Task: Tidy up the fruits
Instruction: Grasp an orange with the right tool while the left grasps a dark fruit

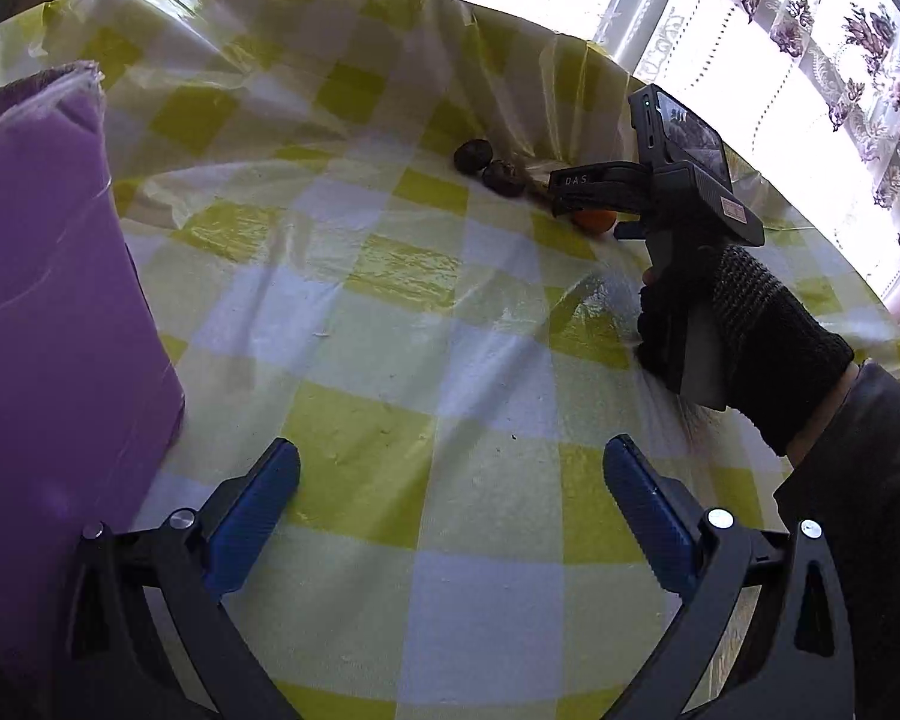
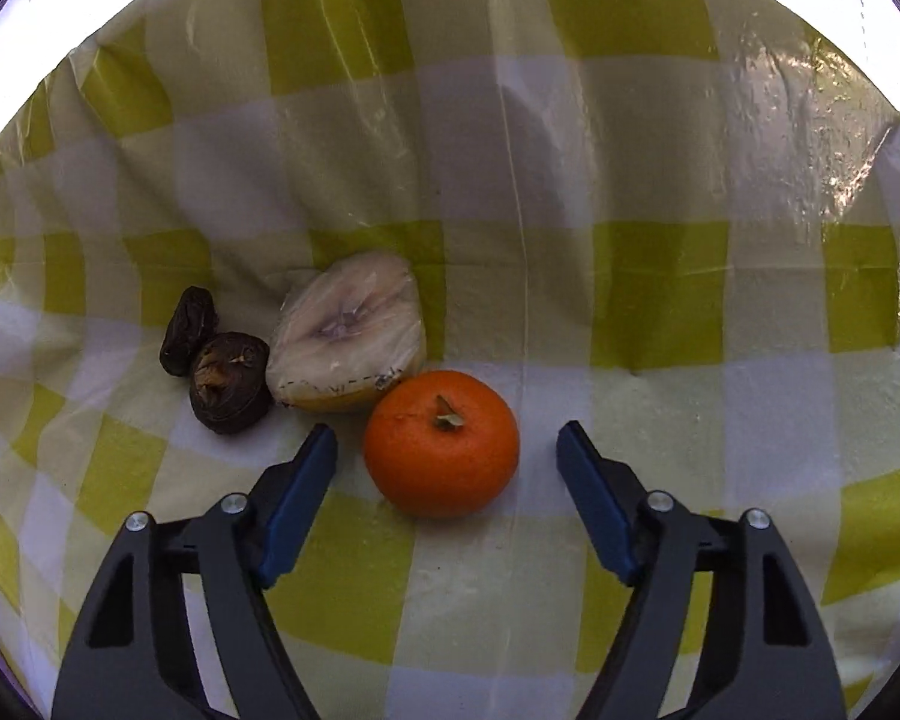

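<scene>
An orange tangerine [image 2: 441,443] lies on the checked cloth between the open fingers of my right gripper [image 2: 448,441], not gripped. Behind it on the left lies a wrapped cut pale fruit half [image 2: 348,330], and left of that two dark wrinkled fruits [image 2: 229,383] [image 2: 188,329]. In the left wrist view the right gripper [image 1: 576,192] hangs over the tangerine [image 1: 595,220], beside the dark fruits [image 1: 503,177] [image 1: 473,156]. My left gripper [image 1: 450,468] is open and empty over the cloth, far from the fruit.
A purple box wrapped in film [image 1: 48,300] stands at the left, close to my left finger. The yellow-white checked tablecloth [image 1: 360,312] rises in folds at the back. A bright window with patterned curtains [image 1: 810,60] is at the right.
</scene>
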### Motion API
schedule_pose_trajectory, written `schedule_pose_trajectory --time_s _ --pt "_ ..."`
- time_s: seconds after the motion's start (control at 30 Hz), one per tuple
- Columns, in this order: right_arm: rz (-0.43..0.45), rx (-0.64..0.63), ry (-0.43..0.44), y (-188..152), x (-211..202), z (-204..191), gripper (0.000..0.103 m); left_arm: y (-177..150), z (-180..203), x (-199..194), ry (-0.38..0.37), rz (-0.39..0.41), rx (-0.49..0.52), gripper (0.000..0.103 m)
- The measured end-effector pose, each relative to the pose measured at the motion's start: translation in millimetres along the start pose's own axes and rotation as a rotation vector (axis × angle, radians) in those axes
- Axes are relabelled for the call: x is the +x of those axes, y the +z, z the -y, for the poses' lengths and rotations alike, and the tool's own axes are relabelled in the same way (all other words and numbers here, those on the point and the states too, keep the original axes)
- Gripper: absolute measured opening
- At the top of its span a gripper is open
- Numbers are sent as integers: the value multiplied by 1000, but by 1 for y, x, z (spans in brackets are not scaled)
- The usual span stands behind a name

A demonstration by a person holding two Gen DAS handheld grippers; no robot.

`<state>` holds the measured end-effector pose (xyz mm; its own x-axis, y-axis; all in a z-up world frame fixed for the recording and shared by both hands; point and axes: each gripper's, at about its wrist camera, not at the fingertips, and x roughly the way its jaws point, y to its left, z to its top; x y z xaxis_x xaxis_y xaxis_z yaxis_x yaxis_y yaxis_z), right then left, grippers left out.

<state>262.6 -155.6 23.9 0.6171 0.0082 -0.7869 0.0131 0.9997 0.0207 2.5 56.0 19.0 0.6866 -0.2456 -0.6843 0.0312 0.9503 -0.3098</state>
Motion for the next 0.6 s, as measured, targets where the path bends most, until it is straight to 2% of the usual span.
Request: schedule_pose_trajectory --time_s 0.03,0.07,0.23,0.47,0.6 --pt "10 -7 -2 -1 -2 0 47 0 0 0 -1 0 2 98" --pt "12 0 7 -3 -5 1 46 0 1 1 -1 -2 3 98" --pt "16 39 64 -32 -30 14 46 1 -1 1 -5 -7 -4 98" --pt "55 74 119 -106 -93 41 46 5 3 4 -24 -41 26 98" --pt "97 125 123 -141 -120 69 46 12 9 11 6 -64 25 98"
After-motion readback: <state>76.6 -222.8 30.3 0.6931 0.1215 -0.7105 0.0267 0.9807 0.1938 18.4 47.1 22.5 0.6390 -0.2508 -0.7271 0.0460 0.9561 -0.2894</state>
